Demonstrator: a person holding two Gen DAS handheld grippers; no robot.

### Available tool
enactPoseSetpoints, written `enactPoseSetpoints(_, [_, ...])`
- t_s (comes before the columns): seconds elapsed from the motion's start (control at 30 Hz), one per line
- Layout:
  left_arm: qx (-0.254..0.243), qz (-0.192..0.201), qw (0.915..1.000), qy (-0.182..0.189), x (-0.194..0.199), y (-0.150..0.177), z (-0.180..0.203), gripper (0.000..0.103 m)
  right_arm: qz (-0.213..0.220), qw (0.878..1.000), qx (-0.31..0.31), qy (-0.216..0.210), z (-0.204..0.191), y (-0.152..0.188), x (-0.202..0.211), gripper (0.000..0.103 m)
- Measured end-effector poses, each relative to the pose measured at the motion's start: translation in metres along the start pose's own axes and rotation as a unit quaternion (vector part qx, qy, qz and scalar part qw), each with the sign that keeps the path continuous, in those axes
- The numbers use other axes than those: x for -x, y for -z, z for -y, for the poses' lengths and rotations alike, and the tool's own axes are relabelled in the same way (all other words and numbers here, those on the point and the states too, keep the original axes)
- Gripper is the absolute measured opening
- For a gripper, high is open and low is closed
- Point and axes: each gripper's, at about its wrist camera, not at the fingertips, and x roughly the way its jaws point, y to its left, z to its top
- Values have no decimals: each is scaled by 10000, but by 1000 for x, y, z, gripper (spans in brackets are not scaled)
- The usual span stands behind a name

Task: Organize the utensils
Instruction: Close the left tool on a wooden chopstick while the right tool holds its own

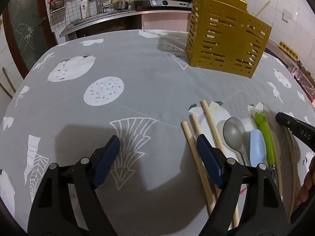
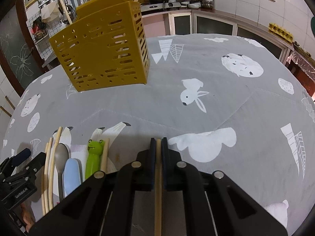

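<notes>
Across the counter [image 2: 226,102], draped in a grey cloth printed with white animals and leaves, the yellow slotted holder [image 2: 102,49] stands upright at the far side; everything else is best placed from it. Something pale shows through its slots, though what it is I cannot tell.

Well short of the holder, toward the person, lies the row of loose utensils: bare wooden chopsticks [image 1: 212,125], a grey metal spoon [image 1: 234,131], a pale blue handle [image 1: 257,147] and a green frog-headed handle [image 1: 264,131]. All lie side by side with their long axes pointing roughly toward the holder.

The left tongs [image 1: 157,147] hover over bare cloth on the row's left, spread wide and holding nothing, with their right finger [image 1: 206,153] over the nearest chopsticks.

The right tongs [image 2: 159,143] are closed tight on a single chopstick [image 2: 158,186], which runs back along the line of the fingers, its tip just showing between the pads. From these tongs the holder sits ahead and off to the left, well apart, its open top hidden from this low angle.

The likely next move is to carry the held chopstick up and over the holder's rim, then tip it upright so it drops in end first.
</notes>
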Motion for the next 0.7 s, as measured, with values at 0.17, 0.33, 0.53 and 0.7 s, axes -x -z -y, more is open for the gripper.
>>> enactPoseSetpoints(0.17, [-140,-80,9999,33,-5,-7,10,59,-31,10000,10,15,0,-1,-1,6])
enactPoseSetpoints(0.33, [-185,-211,9992,280,-4,-13,19,23,-41,10000,9,16,1,-1,0,6])
enactPoseSetpoints(0.53, [-164,-288,9988,353,-10,-21,20,8,19,10000,-9,0,1,-2,6,6])
enactPoseSetpoints(0.7, [-12,-251,9982,550,-11,-25,15,7,105,9999,-77,-44,3,-3,14,6])
